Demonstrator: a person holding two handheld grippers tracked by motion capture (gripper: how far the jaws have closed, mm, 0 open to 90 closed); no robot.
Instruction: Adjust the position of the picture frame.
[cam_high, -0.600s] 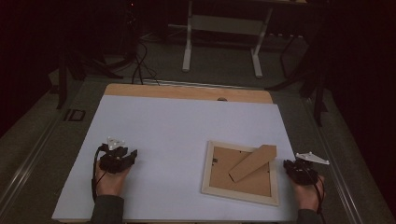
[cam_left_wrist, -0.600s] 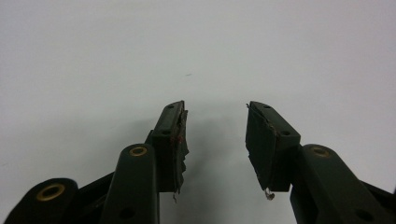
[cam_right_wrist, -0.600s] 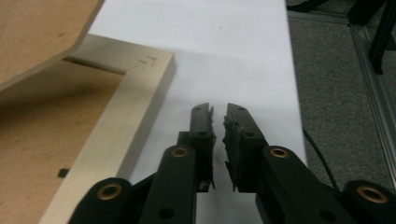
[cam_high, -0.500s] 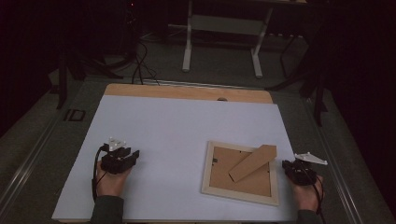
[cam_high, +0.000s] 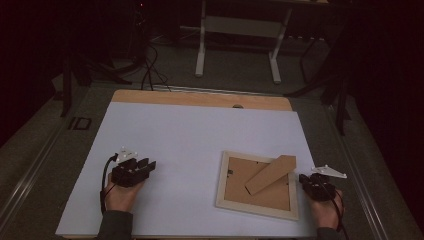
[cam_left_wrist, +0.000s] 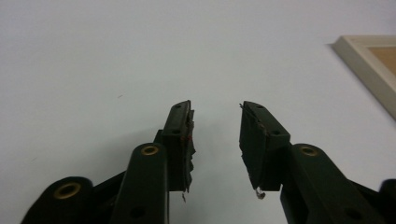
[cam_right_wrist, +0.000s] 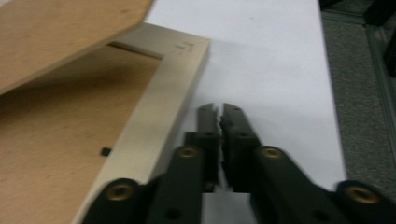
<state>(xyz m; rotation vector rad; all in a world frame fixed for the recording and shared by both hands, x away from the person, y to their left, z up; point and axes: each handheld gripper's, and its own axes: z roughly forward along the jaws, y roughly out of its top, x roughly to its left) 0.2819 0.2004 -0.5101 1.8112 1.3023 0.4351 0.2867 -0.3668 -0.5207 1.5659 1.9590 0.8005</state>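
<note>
One picture frame (cam_high: 257, 185) near surface (cam_high: 200, 135) edge at five o'clock, right tongs (cam_high: 303, 179) pressed together beside it, left tongs (cam_high: 148, 164) spread, empty, at eight o'clock amid open room.

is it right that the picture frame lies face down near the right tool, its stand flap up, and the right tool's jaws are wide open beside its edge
Not quite. The right tool is shut: the right gripper view shows its two jaws pressed together with nothing between them. The rest holds: the picture frame lies face down on the white table, its stand flap raised, and that tool sits just beside its right edge.
</note>
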